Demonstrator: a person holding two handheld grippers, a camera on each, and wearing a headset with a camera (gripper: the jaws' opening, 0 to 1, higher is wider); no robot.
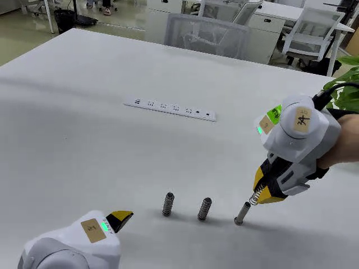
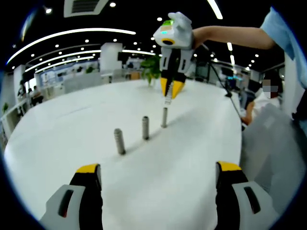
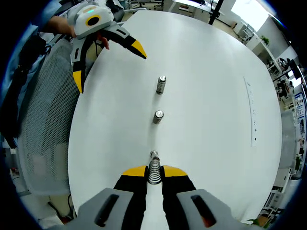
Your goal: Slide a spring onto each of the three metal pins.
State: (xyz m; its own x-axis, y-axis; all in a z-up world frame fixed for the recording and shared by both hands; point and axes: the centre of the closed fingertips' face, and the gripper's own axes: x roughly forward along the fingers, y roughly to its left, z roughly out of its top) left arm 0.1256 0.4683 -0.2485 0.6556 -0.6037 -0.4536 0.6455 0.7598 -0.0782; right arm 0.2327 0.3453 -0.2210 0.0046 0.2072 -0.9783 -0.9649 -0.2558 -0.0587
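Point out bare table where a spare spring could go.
Bare tabletop lies between the power strip and the row of pins, and left of the strip. Crowded: around the bare pin, where the right gripper holds a spring.

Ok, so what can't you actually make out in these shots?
- Whether the held spring has met the third pin: right gripper view, spring overlaps the pin top; head view, too small.
- Coils of the two fitted springs: left gripper view, blurred.
- Power strip markings: head view, too small.
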